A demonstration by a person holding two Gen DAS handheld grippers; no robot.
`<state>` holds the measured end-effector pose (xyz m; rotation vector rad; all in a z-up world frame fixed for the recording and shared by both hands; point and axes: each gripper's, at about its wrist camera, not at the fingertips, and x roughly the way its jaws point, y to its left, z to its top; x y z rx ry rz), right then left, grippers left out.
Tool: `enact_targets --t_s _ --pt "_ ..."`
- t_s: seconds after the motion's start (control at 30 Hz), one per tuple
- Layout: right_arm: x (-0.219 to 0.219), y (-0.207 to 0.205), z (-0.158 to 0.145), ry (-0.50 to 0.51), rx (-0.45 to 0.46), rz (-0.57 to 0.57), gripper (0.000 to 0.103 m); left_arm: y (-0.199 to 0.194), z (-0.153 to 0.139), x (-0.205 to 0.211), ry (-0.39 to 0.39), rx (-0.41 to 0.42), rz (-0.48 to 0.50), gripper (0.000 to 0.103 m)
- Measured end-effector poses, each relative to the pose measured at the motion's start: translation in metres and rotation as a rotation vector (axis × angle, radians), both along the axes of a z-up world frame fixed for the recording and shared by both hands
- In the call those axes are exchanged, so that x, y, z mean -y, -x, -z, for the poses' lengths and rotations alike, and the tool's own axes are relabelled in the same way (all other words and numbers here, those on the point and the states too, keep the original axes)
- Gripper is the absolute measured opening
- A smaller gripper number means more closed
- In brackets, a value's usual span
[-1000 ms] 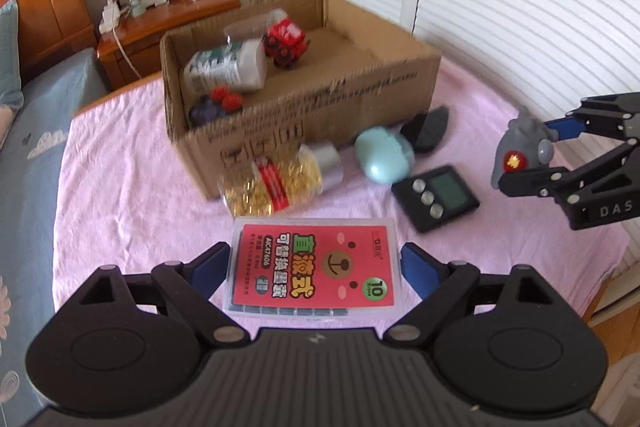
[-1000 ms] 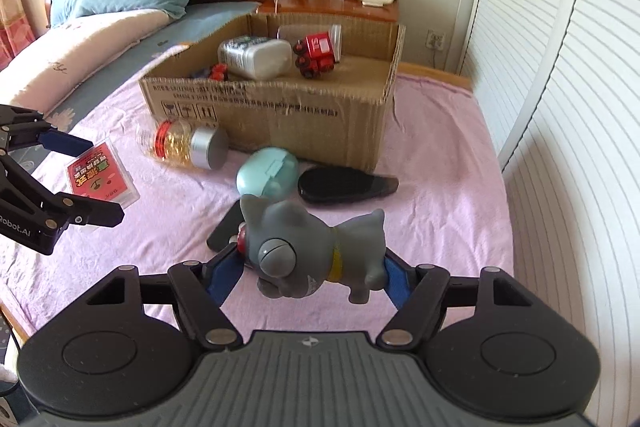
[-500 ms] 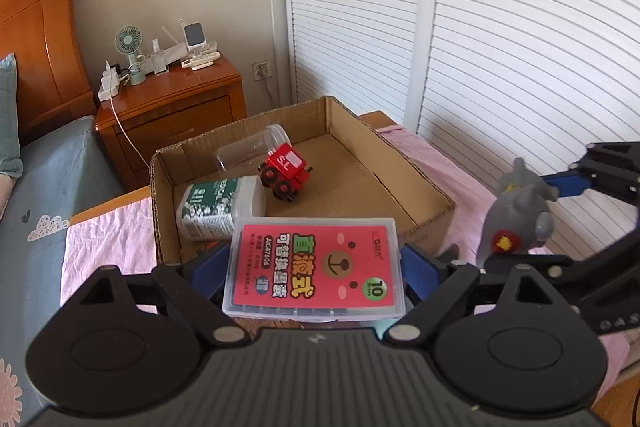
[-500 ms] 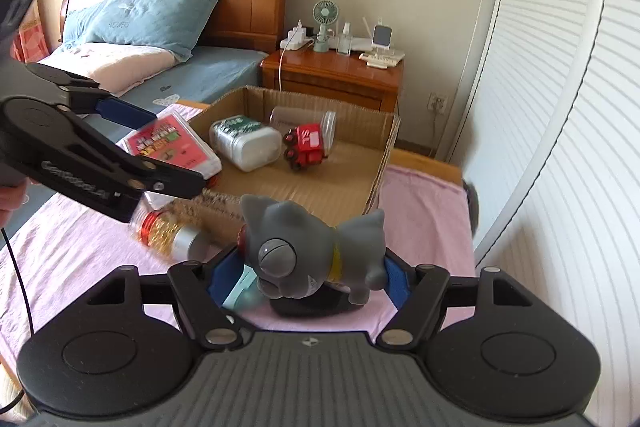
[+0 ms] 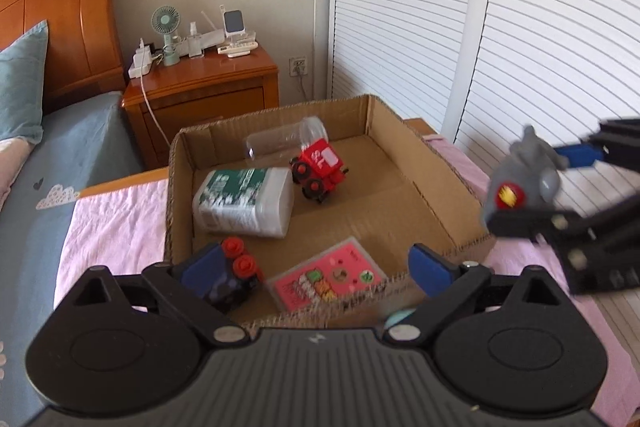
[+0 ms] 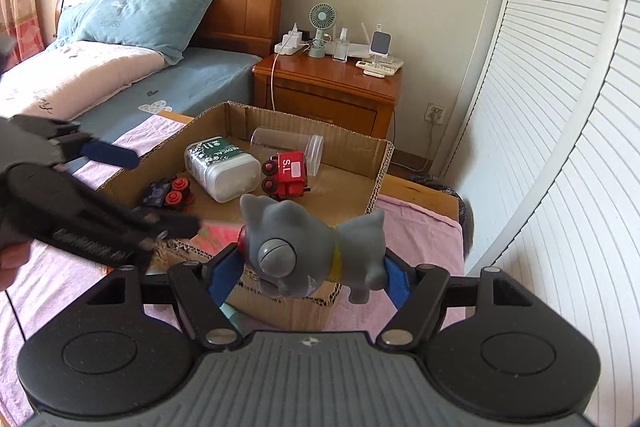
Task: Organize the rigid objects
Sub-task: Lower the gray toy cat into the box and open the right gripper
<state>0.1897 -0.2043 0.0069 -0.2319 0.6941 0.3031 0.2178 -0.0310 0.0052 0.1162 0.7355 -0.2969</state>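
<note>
Hovering with its jaws apart over the cardboard box [image 5: 424, 163], where the pink card pack [image 5: 328, 277] lies, the left gripper [image 5: 316, 267] should withdraw, while the right gripper [image 6: 310, 273], clamped on the grey cat toy [image 6: 312, 247] at the box's near wall, should clear it before releasing.

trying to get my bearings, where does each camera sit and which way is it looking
Left wrist: on the left gripper, above the box's near wall, looking down into it; its own open fingers show, plus the right gripper holding the cat toy.
Right wrist: on the right gripper, near the box's right corner, facing the bed; its fingers clamp the cat toy, left gripper at left.
Shared: box, red train, white bottle, nightstand.
</note>
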Motion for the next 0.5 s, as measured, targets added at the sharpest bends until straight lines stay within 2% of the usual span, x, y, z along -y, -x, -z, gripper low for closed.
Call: enact_targets --t_s 0.23,0.5 --pt "-0.012 -0.030 0.002 -0.008 -0.051 0.010 0.076 0.045 -0.006 -0.014 -0.045 -0.007 -0.072 0.100" --pt "-0.032 -0.076 0.010 0.024 -0.141 0.031 0.077 0.061 -0.007 -0.035 -0.039 -0.009 -0.130 0.100"
